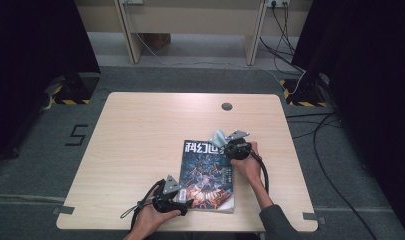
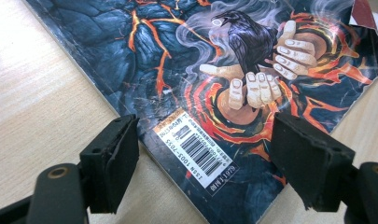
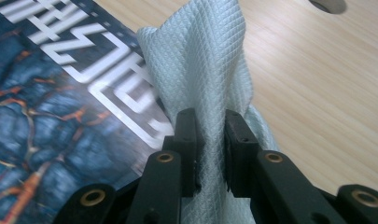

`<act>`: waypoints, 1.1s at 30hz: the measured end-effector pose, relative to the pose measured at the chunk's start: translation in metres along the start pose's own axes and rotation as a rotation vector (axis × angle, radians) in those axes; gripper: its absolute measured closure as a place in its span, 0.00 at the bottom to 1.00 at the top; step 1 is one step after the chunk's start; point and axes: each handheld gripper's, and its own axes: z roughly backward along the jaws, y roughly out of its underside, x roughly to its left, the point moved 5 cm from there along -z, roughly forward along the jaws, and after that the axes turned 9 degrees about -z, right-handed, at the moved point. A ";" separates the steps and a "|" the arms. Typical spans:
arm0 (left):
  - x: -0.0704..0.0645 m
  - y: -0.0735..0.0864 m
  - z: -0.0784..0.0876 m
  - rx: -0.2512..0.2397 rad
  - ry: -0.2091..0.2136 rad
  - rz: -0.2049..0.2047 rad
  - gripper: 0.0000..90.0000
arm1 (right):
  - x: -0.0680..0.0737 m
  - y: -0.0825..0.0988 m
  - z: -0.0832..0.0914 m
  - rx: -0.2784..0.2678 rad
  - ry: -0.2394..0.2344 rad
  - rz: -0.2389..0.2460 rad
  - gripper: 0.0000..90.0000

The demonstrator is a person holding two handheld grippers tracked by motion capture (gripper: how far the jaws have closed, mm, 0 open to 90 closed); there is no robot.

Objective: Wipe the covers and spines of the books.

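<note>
A magazine (image 1: 208, 175) lay on the table (image 1: 140, 150), and everything else was placed around it. The right gripper (image 1: 229, 142) hung over the magazine's far right corner, its jaws clamped on a bunched pale blue cloth (image 3: 200, 70) whose loose end drooped onto the cover beside the large white title lettering. The left gripper (image 1: 182, 200) sat at the magazine's near left corner with its jaws wide apart and holding nothing; in the left gripper view they straddled the edge by the barcode sticker (image 2: 198, 149), low over the cover, though whether they pressed on it could not be told.

This looked like wiping the cover, with the left gripper placed to steady the magazine and the cloth at the far end of a stroke. The next move would call for dragging the cloth back across the cover toward the near edge, keeping it pinched firmly and low enough to rub, while the magazine was kept from sliding.
</note>
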 end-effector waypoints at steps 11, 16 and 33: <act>0.000 0.000 0.000 -0.005 0.001 0.001 0.26 | 0.002 -0.001 -0.001 0.002 -0.017 0.012 0.87; 0.000 0.000 0.000 -0.003 0.001 0.001 0.26 | -0.020 0.002 0.001 -0.010 0.030 -0.047 0.87; 0.000 0.001 0.000 -0.005 0.001 0.000 0.26 | 0.034 -0.007 -0.004 0.021 -0.034 0.128 0.87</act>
